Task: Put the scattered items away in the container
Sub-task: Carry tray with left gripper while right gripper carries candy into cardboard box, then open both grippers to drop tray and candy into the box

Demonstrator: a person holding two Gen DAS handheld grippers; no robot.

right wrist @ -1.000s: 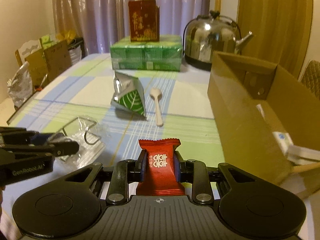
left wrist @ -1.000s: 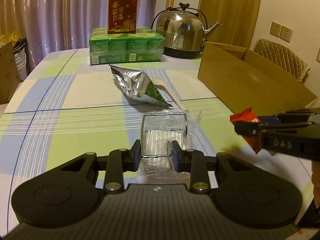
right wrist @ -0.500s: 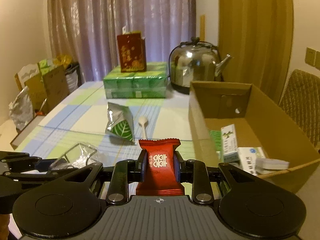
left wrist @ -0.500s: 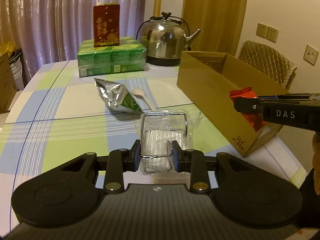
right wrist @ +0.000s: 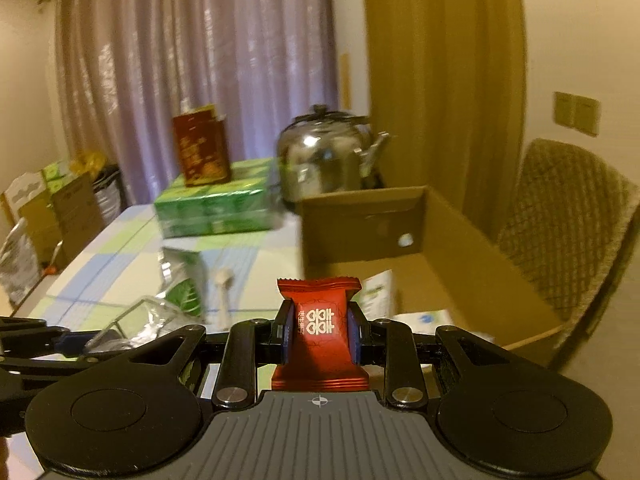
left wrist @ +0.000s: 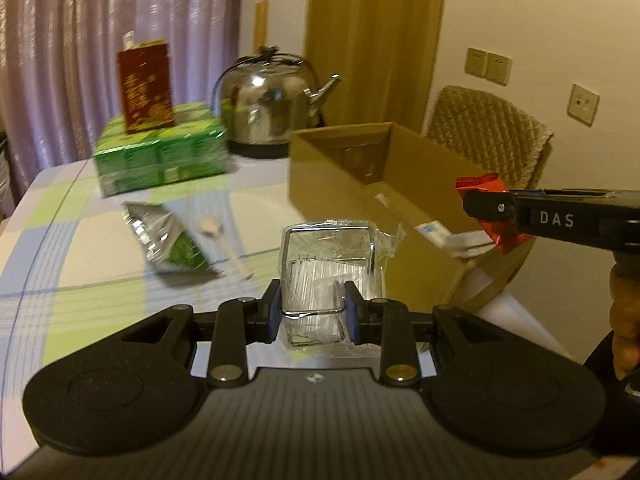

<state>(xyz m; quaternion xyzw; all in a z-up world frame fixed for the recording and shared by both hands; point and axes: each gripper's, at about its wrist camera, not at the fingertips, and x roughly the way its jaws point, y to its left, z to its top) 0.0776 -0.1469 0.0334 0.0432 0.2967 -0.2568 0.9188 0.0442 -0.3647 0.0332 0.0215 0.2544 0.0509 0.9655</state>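
The red candy point(right wrist: 320, 332) sits pinched in the right claw point(right wrist: 319, 336), up in the air over the near end of the open cardboard box point(left wrist: 340, 184). The clear plastic packet with a wire frame point(left wrist: 328, 264) is pinched in the left claw point(left wrist: 312, 312), just beside the box's near wall and above the counter point(left wrist: 80, 240). Small white and green packs point(right wrist: 420, 316) lie inside the box. A silver and green bag point(left wrist: 164, 236) and a pale spoon point(left wrist: 224, 240) lie side by side on the checked counter. Farther back stand a shiny kettle point(left wrist: 272, 116) and a green pack point(left wrist: 160, 156) with a dark red box point(left wrist: 145, 88) on top. A woven chair point(left wrist: 488, 136) is behind the box.
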